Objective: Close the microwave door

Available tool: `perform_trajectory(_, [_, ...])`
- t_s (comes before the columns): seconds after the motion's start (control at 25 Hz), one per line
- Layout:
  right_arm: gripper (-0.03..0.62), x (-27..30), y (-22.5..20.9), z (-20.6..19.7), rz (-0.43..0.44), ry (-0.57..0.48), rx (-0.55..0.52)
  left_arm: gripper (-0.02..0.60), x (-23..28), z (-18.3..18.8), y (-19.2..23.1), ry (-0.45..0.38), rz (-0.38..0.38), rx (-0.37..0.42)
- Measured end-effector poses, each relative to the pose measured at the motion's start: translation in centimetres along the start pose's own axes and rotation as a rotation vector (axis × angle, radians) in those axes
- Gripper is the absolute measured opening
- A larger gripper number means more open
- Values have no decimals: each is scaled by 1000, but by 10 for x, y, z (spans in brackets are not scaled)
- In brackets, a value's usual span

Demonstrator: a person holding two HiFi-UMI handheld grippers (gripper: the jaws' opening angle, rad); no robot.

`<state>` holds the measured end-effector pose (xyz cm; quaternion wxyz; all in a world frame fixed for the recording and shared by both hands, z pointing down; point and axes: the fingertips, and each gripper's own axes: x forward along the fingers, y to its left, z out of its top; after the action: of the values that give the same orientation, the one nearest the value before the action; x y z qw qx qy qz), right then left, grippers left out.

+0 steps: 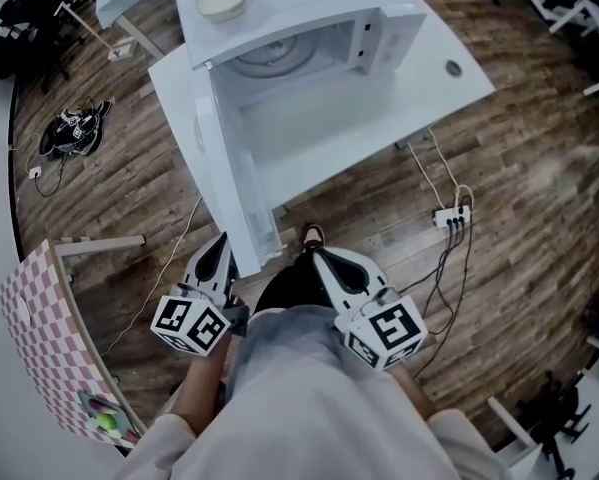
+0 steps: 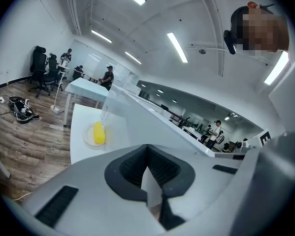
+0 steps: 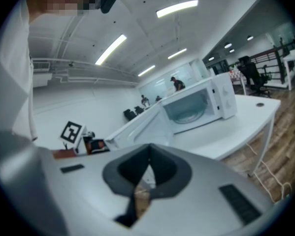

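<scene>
Two empty claws, the left claw [image 1: 219,250] and right claw [image 1: 322,260], are sitting pinched together, and I'm judging the left nearer: the microwave door [image 1: 229,168] is hanging wide open over the desk [image 1: 429,78] edge, its long edge running toward me, just at that claw's one o'clock.

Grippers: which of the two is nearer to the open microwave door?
The left gripper; its tips lie beside the microwave door edge, while the right gripper is farther off.
</scene>
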<state>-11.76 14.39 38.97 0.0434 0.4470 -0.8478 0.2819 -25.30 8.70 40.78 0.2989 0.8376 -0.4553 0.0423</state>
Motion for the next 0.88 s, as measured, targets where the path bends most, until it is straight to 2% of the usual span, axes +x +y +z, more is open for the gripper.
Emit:
perform_trajectory(0.32, [21, 18, -15, 21, -15, -9, -18, 17, 23, 8, 1, 11, -34, -8])
perform_trajectory(0.88, [21, 22, -39, 44, -108, -50, -45, 17, 52, 15, -14, 39, -163, -3])
